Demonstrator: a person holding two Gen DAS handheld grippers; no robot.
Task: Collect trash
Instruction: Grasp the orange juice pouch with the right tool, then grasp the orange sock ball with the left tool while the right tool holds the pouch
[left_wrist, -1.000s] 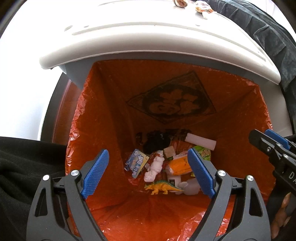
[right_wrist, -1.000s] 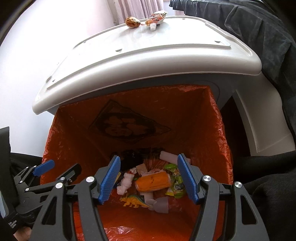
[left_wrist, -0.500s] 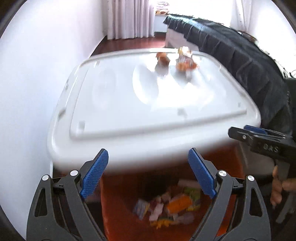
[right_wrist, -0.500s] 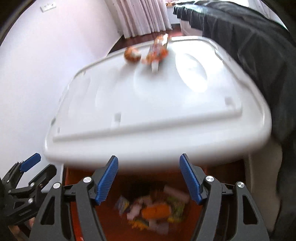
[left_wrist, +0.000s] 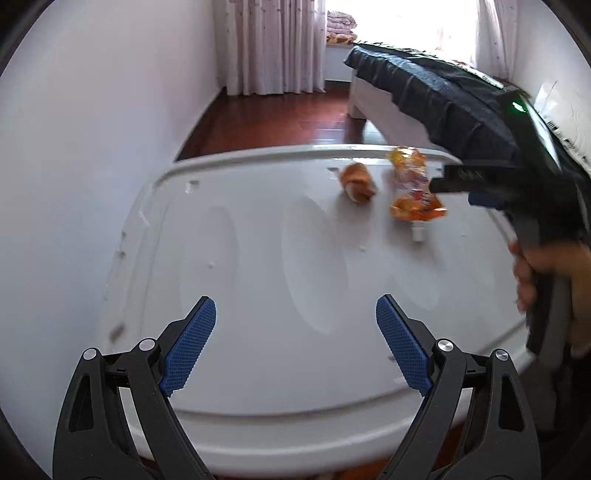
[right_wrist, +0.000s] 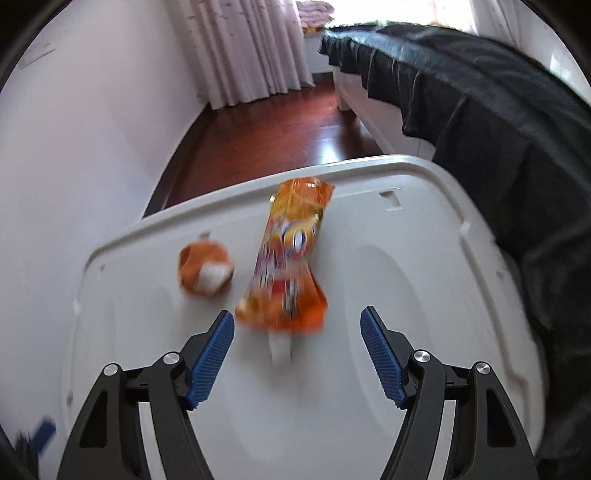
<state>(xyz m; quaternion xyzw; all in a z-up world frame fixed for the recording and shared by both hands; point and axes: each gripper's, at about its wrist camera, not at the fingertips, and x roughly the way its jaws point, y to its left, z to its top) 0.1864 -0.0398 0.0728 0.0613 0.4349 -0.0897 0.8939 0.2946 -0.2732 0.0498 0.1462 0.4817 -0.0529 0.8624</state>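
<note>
An orange snack pouch (left_wrist: 412, 192) with a white cap lies on the bin's white lid (left_wrist: 258, 240), toward its far right. A small brown and white scrap (left_wrist: 356, 181) sits just left of it. My left gripper (left_wrist: 295, 301) hovers open over the near part of the lid, nothing between its pads. In the right wrist view the pouch (right_wrist: 288, 266) and the scrap (right_wrist: 203, 269) are close ahead on the lid (right_wrist: 388, 277). My right gripper (right_wrist: 297, 314) is open, with the pouch's capped end lying between its fingers, untouched.
A bed with a dark cover (left_wrist: 443, 96) runs along the right, close to the lid's edge. A white wall (left_wrist: 92, 147) bounds the left. Red wooden floor (left_wrist: 277, 122) and curtains lie beyond. A person's hand (left_wrist: 535, 266) holds the right gripper's handle.
Both grippers have lifted out of the orange-lined bin and moved forward over its white lid. The trash inside has dropped out of view; the pouch and scrap are now near.
</note>
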